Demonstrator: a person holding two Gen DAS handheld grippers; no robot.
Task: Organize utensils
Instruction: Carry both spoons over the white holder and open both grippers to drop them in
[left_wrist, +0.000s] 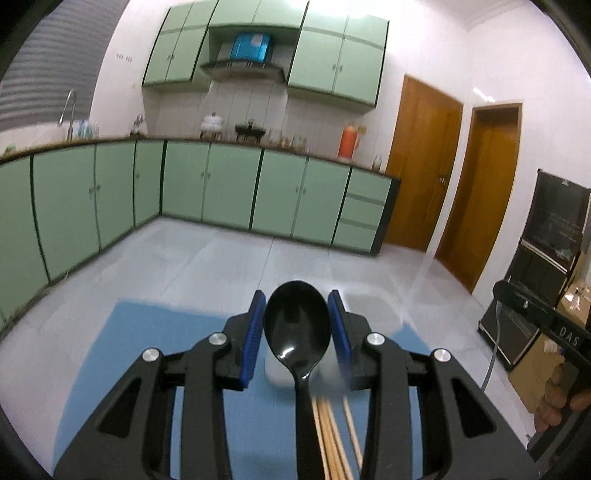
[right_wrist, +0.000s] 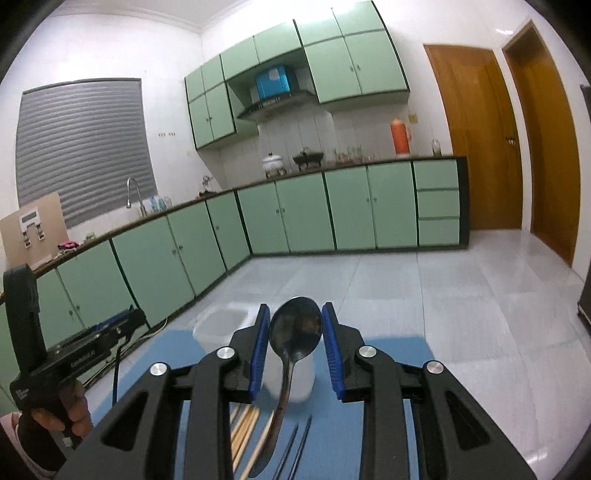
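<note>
In the left wrist view a black plastic spoon (left_wrist: 297, 325) stands bowl-up between the blue pads of my left gripper (left_wrist: 296, 325), which closes on its bowl. Wooden chopsticks (left_wrist: 330, 439) lie on the blue mat (left_wrist: 147, 332) below. In the right wrist view a metal spoon (right_wrist: 294, 332) stands bowl-up between the pads of my right gripper (right_wrist: 294, 339), which closes on it. Wooden chopsticks (right_wrist: 243, 428) and dark thin chopsticks (right_wrist: 297, 446) lie on the mat (right_wrist: 177, 354). A translucent white container (right_wrist: 221, 323) sits just beyond the fingers.
The container also shows in the left wrist view (left_wrist: 369, 310), at the mat's far edge. The other hand-held gripper appears at the right (left_wrist: 539, 317) and at the left (right_wrist: 74, 354). Green kitchen cabinets (left_wrist: 221, 188) and tiled floor lie beyond.
</note>
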